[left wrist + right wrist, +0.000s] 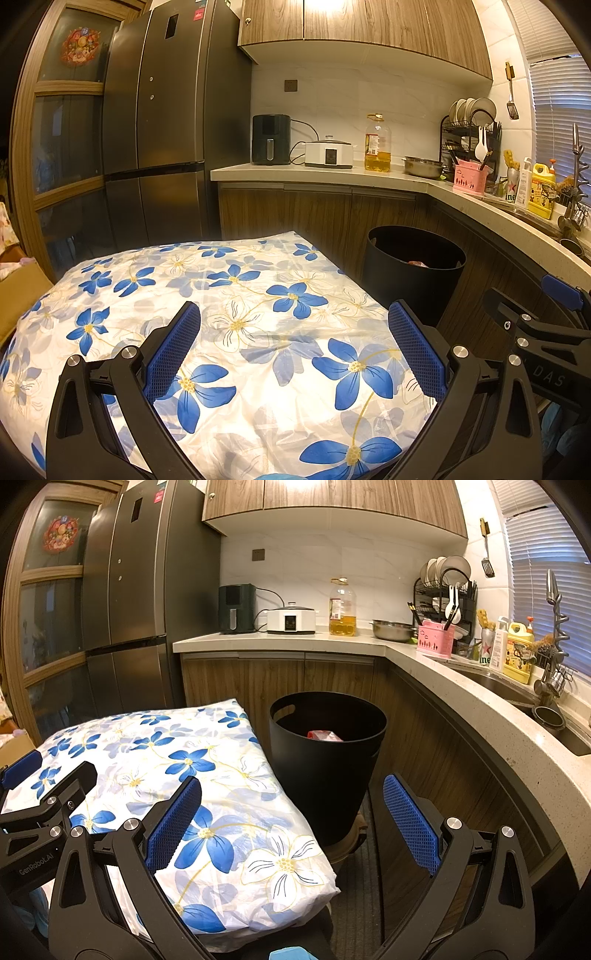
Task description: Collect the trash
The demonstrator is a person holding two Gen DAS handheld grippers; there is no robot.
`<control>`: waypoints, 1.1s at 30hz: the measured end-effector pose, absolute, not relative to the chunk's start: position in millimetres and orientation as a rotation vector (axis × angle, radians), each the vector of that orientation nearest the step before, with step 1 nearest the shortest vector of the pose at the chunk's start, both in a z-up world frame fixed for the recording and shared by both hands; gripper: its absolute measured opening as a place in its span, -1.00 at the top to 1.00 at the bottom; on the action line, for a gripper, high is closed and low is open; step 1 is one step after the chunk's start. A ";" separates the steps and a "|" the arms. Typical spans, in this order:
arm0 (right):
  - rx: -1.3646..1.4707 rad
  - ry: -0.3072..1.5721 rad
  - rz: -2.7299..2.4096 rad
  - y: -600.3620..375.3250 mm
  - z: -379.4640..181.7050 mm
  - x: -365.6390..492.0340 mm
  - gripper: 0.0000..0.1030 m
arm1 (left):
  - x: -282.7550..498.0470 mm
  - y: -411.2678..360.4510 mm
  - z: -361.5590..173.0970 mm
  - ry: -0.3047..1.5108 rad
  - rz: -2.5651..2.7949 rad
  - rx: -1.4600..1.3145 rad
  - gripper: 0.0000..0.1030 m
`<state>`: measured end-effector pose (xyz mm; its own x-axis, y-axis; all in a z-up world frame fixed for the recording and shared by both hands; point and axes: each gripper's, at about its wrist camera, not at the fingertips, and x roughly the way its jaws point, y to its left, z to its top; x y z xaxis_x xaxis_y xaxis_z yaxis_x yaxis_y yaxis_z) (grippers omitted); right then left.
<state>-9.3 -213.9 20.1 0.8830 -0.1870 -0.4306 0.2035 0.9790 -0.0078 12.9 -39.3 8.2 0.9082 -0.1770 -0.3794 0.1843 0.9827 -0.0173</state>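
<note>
Both grippers hung empty with fingers spread wide: left gripper [293, 347] over the floral cloth [236, 332] on the table, right gripper [291, 823] straddling the cloth's right edge and the gap to the bin. The black trash bin [327, 764] stood on the floor just off the table's far-right corner, at about 1 o'clock in the left wrist view and 12 o'clock in the right wrist view, close against the lower cabinets [280, 679]. Inside it lay a crumpled red-and-white wrapper or bag [325, 735], the only trash seen; the cloth showed no loose litter on it. The wrapper looked like thin plastic film: probably very light, soft, crushable, a bit slippery, not fragile. Best hold would likely be a pinch on a raised crinkle or bunched fold, not a flat face. The bin looked like rigid plastic, light when near empty, with a cutout handle slot [282, 711] at its 10 o'clock rim, a likely grip point. It seemed to sit on a low round base [351, 840], so it could tip or shift if pushed.
</note>
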 end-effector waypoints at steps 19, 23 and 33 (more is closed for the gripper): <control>0.036 0.439 -0.207 -215.3 22.1 -11.5 -0.89 | 13.0 -33.7 12.4 0.371 -0.186 0.024 -0.89; 0.036 0.438 -0.206 -215.1 21.8 -11.6 -0.89 | 12.6 -32.9 12.4 0.365 -0.181 0.029 -0.77; 0.035 0.435 -0.209 -215.8 24.9 -11.9 -0.89 | 13.4 -30.7 12.1 0.363 -0.177 0.035 -0.72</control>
<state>-11.9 -215.8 24.9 0.8859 -0.1938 -0.4215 0.2085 0.9780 -0.0113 13.4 -30.7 12.1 0.9196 -0.1654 -0.3563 0.1780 0.9840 0.0025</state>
